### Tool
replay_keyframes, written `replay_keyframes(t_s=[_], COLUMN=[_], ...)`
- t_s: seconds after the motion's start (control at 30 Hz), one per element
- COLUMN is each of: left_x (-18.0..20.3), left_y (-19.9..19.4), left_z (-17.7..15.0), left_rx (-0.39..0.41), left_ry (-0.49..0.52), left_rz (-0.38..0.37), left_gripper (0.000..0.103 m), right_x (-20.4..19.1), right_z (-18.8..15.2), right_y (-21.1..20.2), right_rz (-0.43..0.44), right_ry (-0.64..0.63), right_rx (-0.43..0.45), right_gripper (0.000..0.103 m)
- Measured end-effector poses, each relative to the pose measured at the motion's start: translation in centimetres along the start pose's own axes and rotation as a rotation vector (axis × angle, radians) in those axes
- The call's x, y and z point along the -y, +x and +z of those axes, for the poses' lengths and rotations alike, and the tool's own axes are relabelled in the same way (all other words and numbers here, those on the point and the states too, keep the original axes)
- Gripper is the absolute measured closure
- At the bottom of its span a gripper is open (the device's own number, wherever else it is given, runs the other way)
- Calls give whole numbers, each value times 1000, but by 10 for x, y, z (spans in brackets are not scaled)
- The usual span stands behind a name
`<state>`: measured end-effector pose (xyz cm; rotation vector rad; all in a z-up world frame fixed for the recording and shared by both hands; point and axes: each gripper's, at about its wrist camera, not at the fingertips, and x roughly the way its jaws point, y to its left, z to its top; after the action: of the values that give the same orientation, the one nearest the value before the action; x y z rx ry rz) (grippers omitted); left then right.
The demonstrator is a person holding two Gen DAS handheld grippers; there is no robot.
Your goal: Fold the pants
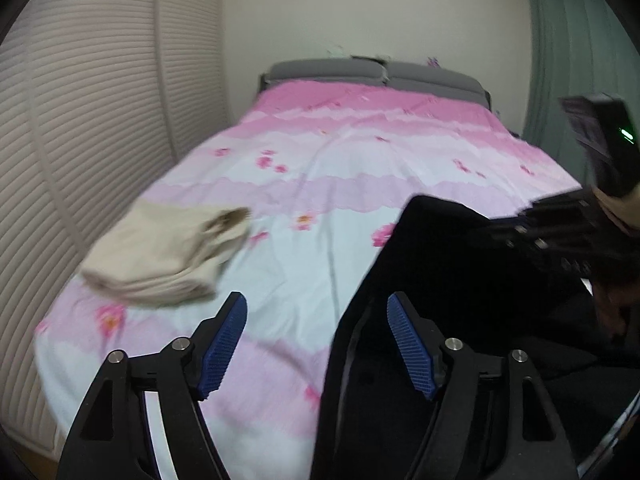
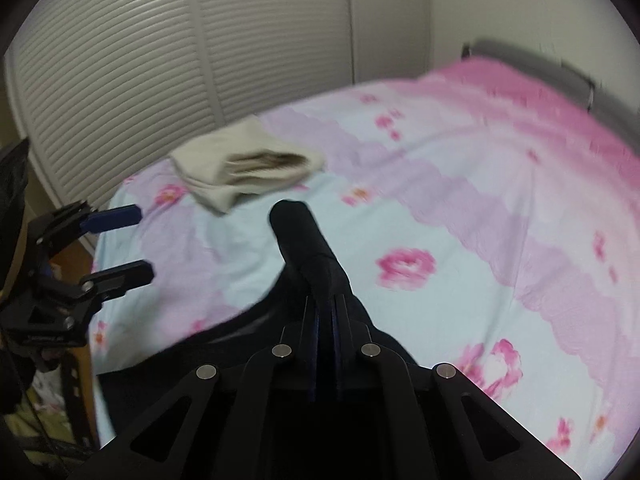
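The black pants [image 2: 316, 264] are a dark, matte mass of cloth with almost no visible detail; only a seam or waistband edge shows as a faint glossy line near the left gripper's right finger. They lie at the near right part of the bed [image 1: 320, 184], over the pale blue and pink flowered cover, and spill off the near edge. One bunched fold stands up from the cover like a rounded tube, lifted clear of the bedding.

The right gripper [image 2: 326, 320] has its fingers pressed together on that raised fold, pinching the black cloth between its blue pads. In the left wrist view the right gripper [image 1: 560, 224] appears at the right side, just above the dark heap.

The left gripper [image 1: 316, 336] is spread wide, its blue pads [image 1: 224, 348] apart and holding nothing; its right finger hovers over the left edge of the pants, its left finger over bare cover.

A folded beige garment [image 1: 168, 252] lies at the far left of the bed, well apart from the pants, beside the slatted wardrobe doors [image 1: 92, 100]. The views are blurred.
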<state>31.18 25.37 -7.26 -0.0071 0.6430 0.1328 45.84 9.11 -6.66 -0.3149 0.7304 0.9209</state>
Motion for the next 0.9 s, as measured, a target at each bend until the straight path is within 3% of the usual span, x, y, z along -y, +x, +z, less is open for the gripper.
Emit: replay_keyframes(t_s=[0.1, 0.23, 0.37, 0.5, 0.67, 0.9], left_x=[-21, -46, -61, -73, -76, -56], left_y=[-41, -86, -114, -119, -112, -100], left_z=[-21, -59, -100, -133, -150, -148], left_rx=[8, 3, -26, -70, -102, -103], left_ry=[-42, -68, -70, -84, -110, -77], left_rz=[28, 95, 158, 174, 152, 101], left_gripper=[28, 25, 25, 25, 25, 25], right_x=[-56, -124, -183, -228, -256, -268], right_z=[-7, -29, -64, -109, -155, -177], right_y=[-31, -46, -31, -3, 27, 42], right_rz=[-28, 1, 21, 23, -17, -72], right_ry=[-34, -47, -112, -157, -176, -200], right_rx=[41, 52, 19, -51, -93, -83], right_gripper=[97, 97, 98, 97, 97, 94])
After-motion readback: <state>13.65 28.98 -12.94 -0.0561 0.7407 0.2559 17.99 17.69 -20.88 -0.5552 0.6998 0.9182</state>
